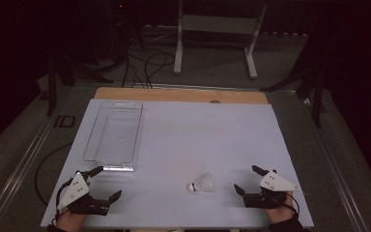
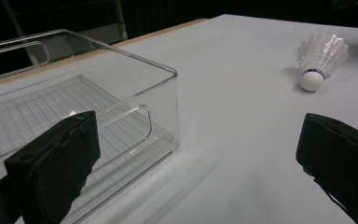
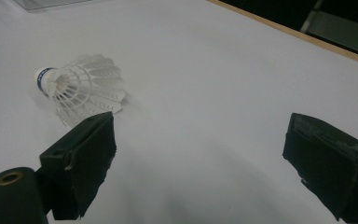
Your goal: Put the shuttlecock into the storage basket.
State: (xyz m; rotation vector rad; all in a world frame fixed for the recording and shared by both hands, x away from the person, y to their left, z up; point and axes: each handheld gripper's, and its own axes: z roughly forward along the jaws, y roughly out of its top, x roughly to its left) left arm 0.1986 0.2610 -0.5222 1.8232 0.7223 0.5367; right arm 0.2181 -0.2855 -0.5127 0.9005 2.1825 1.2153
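White feathered shuttlecock [image 1: 201, 183] lies sideways, cork tip blue-banded.

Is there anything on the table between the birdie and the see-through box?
No. In the high view, just bare white table lies between the shuttlecock and the clear bin.

Shuttlecock [image 1: 201, 184]: white feathers, white cork with a blue band; it lies on its side in the lower middle of my high view, cork toward the left.
Clear bin [image 1: 113, 135]: a long, see-through, empty box with handle cut-outs, standing upright in the left half of that view, well apart from the shuttlecock.
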